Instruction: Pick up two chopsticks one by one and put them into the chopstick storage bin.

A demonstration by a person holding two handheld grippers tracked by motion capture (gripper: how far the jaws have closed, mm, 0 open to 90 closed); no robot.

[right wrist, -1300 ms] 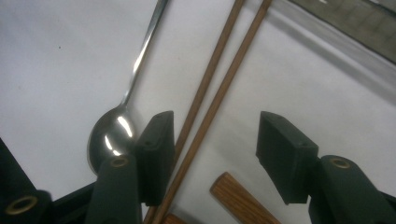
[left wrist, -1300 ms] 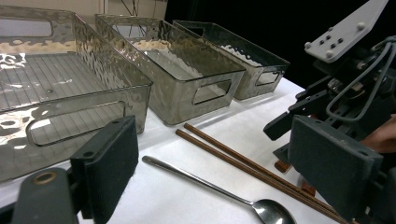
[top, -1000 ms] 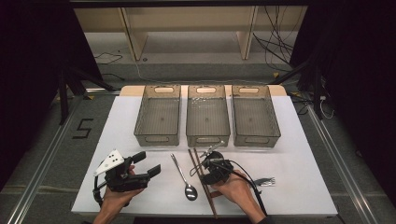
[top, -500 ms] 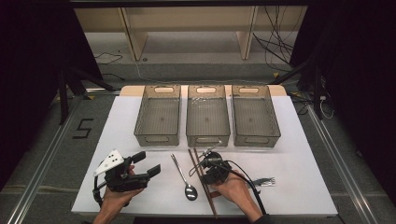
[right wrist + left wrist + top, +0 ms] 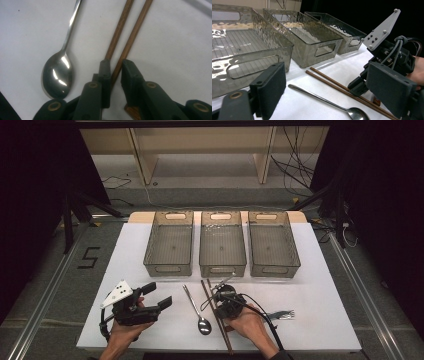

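Nearest the person, the right tongs [image 5: 115,75] point down at the white table [image 5: 325,295] with their jaws straddling a pair of brown chopsticks [image 5: 125,40]; the jaws have just been closing and stand narrow, with one stick running up between them and the other passing under the left jaw. A sliver of table still shows on each side of the stick, so I cannot tell whether the pads already press on it. The chopsticks are long, thin, plain dark wood, lying side by side and nearly touching, with their thick ends hidden below the jaws. Just to the left of these tongs lies a shiny metal spoon [image 5: 58,75], bowl up, its slim handle running away alongside the sticks but apart from them. On the other side of the right hand [image 5: 247,322] a dark fork [image 5: 281,315] lies flat on the table. The left tongs [image 5: 156,297] hover farther left, well apart from the cutlery, jaws spread and holding nothing. Beyond both tongs stand three clear grey bins [image 5: 222,245] in a row, touching side to side, each with nothing in it. Judging from this, the sorting has hardly begun: no piece has reached a bin, the chopsticks are only now being picked up, and the spoon and fork remain to be dealt with afterwards.
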